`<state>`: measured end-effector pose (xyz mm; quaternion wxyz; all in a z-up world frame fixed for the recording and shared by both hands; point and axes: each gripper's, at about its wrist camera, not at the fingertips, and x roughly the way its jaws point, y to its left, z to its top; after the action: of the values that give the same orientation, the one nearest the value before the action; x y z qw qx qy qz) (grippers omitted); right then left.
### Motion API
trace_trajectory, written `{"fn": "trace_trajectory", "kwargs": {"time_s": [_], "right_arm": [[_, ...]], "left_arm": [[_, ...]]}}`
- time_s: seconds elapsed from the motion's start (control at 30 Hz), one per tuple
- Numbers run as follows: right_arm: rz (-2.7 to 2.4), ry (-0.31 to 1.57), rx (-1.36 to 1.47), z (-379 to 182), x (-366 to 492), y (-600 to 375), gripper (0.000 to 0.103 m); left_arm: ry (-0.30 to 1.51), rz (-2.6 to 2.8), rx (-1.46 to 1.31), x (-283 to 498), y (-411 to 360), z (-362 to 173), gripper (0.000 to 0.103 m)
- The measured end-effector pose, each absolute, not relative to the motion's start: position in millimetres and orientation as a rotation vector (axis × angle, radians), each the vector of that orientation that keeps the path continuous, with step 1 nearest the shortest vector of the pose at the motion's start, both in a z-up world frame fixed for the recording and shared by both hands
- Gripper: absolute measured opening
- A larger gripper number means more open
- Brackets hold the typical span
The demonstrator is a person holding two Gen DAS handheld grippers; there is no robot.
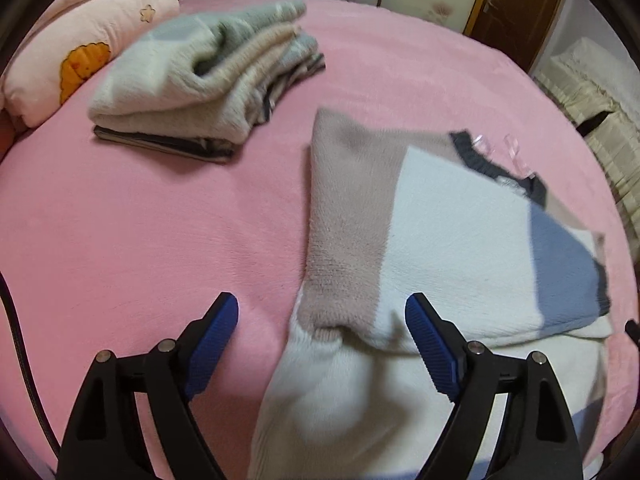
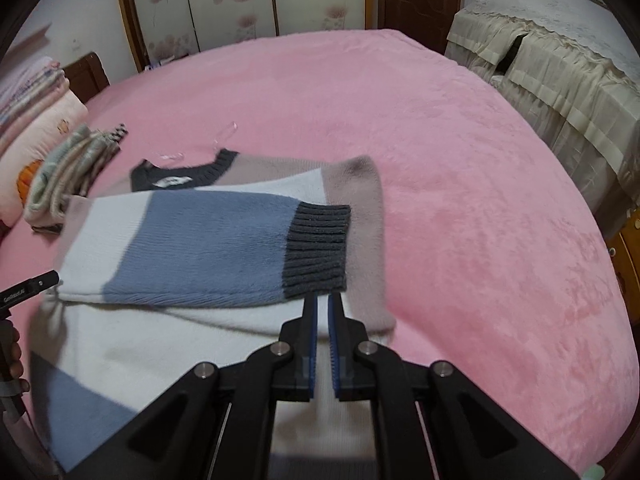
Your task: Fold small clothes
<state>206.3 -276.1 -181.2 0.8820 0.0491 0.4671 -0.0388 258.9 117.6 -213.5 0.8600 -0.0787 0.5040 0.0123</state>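
Observation:
A colour-block sweater (image 1: pixel 448 240) in cream, blue, taupe and dark grey lies on the pink bed. Its blue sleeve (image 2: pixel 208 248) with a dark ribbed cuff (image 2: pixel 316 248) is folded across the body. My right gripper (image 2: pixel 323 300) is shut on the cuff's near edge. My left gripper (image 1: pixel 322 312) is open, its blue pads on either side of the sweater's left edge, holding nothing.
A stack of folded clothes (image 1: pixel 208 72) lies at the back left on the pink bedspread (image 1: pixel 120 220), next to a pink pillow (image 1: pixel 80 48). A clear hanger (image 2: pixel 224 134) lies beyond the collar. A covered cabinet (image 2: pixel 560 60) stands right of the bed.

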Motion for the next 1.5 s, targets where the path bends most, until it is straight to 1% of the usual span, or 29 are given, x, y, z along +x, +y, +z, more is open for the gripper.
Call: {"fn": "trace_trajectory", "kwargs": {"time_s": [0.2,0.23,0.27,0.3,0.33,0.37,0.47,0.6,0.8,0.93,1.13,1.27,1.37,1.5], "right_arm": [[-0.072,0.877,0.119,-130.2,153.7,-272.4,0.005],[-0.070,0.864,0.118,-122.4,146.2,-271.4,0.008],[-0.068,0.849,0.117,-113.4,136.1,-270.3,0.014],[-0.067,0.829,0.114,-103.2,123.4,-268.0,0.018],[-0.065,0.815,0.112,-96.2,115.0,-267.1,0.025],[-0.062,0.794,0.111,-87.3,103.6,-265.8,0.028],[-0.046,0.748,0.115,-67.8,74.4,-262.6,0.028],[-0.022,0.699,0.098,-54.6,34.8,-255.0,0.028],[-0.029,0.627,-0.023,-65.3,-21.2,-242.6,0.028],[0.027,0.705,-0.036,-91.8,-38.2,-240.0,0.028],[0.050,0.833,-0.004,-145.2,-54.2,-246.7,0.029],[0.113,0.945,0.069,-184.0,-58.5,-255.0,0.029],[0.135,0.984,0.081,-200.9,-57.8,-257.8,0.029],[0.135,1.044,0.128,-219.2,-57.7,-266.8,0.029]], "left_arm": [[0.933,-0.028,-0.208,205.8,120.4,-149.2,0.085],[0.920,-0.036,-0.211,197.6,118.4,-138.5,0.085],[0.905,-0.040,-0.212,188.3,115.1,-128.6,0.085],[0.891,-0.040,-0.213,178.5,114.5,-119.6,0.085],[0.875,-0.037,-0.215,164.4,113.7,-108.5,0.085],[0.868,-0.033,-0.216,155.4,115.4,-100.8,0.085],[0.852,-0.018,-0.211,121.5,115.7,-81.0,0.085],[0.846,0.009,-0.165,80.0,115.5,-73.9,0.090],[0.821,0.022,-0.086,20.2,116.5,-99.8,0.091],[0.840,0.010,-0.066,-2.2,122.3,-132.2,0.091],[0.981,-0.023,-0.103,-15.0,137.5,-191.2,0.091],[1.045,-0.047,-0.161,-17.3,149.7,-215.7,0.091],[1.101,-0.084,-0.220,-16.3,157.1,-234.0,0.091],[1.143,-0.118,-0.264,-15.1,156.7,-251.4,0.088]]}}
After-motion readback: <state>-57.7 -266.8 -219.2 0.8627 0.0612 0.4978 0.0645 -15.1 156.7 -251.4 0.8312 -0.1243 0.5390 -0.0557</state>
